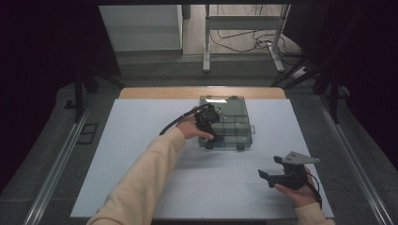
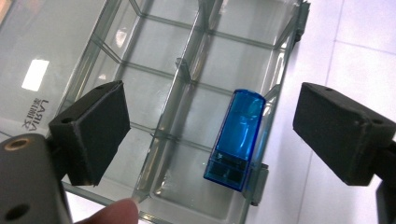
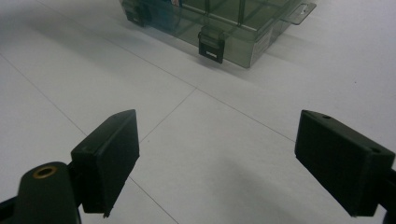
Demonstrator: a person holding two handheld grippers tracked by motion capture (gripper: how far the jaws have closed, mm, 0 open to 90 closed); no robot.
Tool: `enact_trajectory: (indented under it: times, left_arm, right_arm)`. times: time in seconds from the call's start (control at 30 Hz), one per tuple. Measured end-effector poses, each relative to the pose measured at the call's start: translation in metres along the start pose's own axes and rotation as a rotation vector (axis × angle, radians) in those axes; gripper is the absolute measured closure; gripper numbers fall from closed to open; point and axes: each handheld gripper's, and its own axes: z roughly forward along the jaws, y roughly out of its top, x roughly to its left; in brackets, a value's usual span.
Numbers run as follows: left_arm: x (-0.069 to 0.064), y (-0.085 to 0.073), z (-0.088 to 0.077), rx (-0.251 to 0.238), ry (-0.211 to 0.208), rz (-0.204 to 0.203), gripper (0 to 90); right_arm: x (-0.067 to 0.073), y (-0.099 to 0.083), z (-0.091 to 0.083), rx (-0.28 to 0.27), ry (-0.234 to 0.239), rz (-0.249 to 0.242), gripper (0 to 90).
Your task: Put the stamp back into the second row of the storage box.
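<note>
A clear plastic compartment box (image 1: 234, 123) lies open on the white table, its lid (image 2: 42, 51) folded back. A blue translucent flash-drive-like stick (image 2: 236, 140) lies in one of its compartments, close to the wall with the latches. My left gripper (image 1: 212, 132) hovers over that front part of the box, and in the left gripper view its jaws (image 2: 210, 135) stand open on either side of the blue stick, apart from it. My right gripper (image 1: 270, 167) is held low over the table at the front right, open and holding nothing (image 3: 219, 163).
The box (image 3: 233, 23) has dark latches (image 3: 211, 44) on its near wall and dividers (image 2: 182, 74) inside. A fingertip (image 2: 114, 213) shows below the left jaw. White table surface (image 1: 141, 154) spreads around the box; a cable (image 1: 176, 121) trails from the left gripper.
</note>
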Motion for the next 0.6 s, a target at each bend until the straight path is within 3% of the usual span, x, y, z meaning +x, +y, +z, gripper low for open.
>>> enact_trajectory:
  times: [0.33, 0.53, 0.6]
  left_arm:
    - [-0.005, -0.012, -0.017, -0.054, -0.035, -0.050, 13.1]
    - [-0.014, -0.023, -0.033, -0.085, -0.024, -0.072, 13.9]
    - [-0.018, -0.027, -0.039, -0.092, 0.001, -0.090, 13.3]
  right_arm:
    - [0.000, 0.000, -0.001, -0.002, -0.002, 0.003, 14.0]
    - [-0.001, 0.000, -0.001, -0.006, 0.001, 0.010, 14.0]
    - [-0.001, 0.000, -0.001, -0.009, 0.001, 0.012, 14.0]
